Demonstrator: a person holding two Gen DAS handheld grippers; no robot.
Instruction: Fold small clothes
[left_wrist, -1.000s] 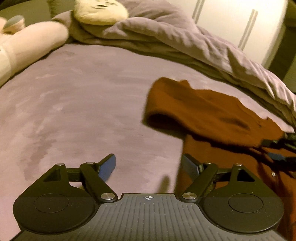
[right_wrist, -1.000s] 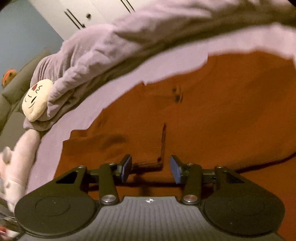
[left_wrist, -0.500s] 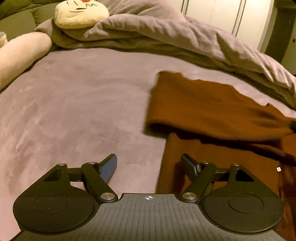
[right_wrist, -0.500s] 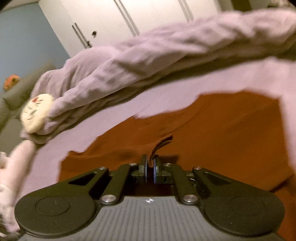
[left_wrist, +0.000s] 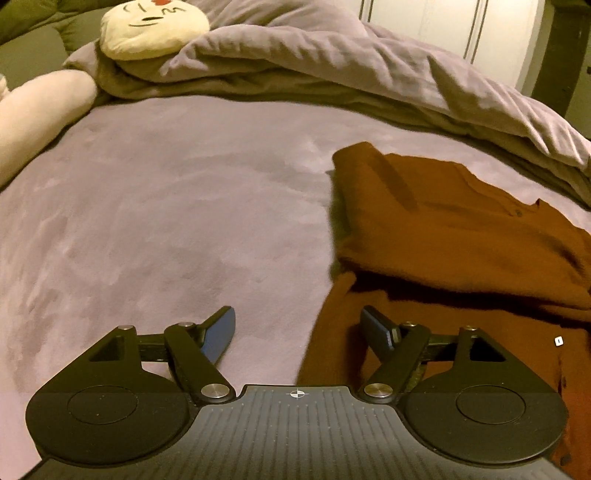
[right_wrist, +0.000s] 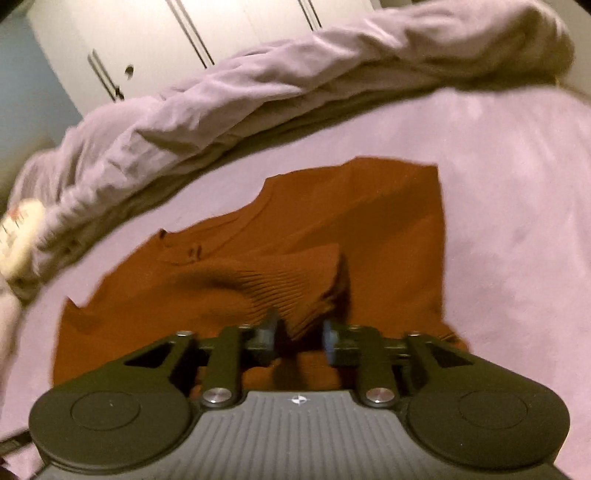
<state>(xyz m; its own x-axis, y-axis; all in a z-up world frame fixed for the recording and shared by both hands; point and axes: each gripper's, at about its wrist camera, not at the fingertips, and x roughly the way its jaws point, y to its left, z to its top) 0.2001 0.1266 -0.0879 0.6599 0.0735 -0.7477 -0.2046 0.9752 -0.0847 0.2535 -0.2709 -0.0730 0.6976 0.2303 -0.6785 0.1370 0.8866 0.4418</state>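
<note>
Left wrist view: left gripper (left_wrist: 297, 326) spread wide, holding nothing, straddling the near left edge of one rust sweater (left_wrist: 461, 236) that lies ahead-right on the bed (left_wrist: 166, 221), long axis running rightward. Right wrist view: right gripper (right_wrist: 299, 338) part-open around a raised ribbed sleeve cuff (right_wrist: 295, 284); contact unclear. Right gripper nearer the fold. One sweater, two grippers.

Home bedroom: bed (left_wrist: 184, 206), rumpled duvet (left_wrist: 332, 66), plush toy (left_wrist: 155, 26), wardrobe doors (right_wrist: 184, 37).
</note>
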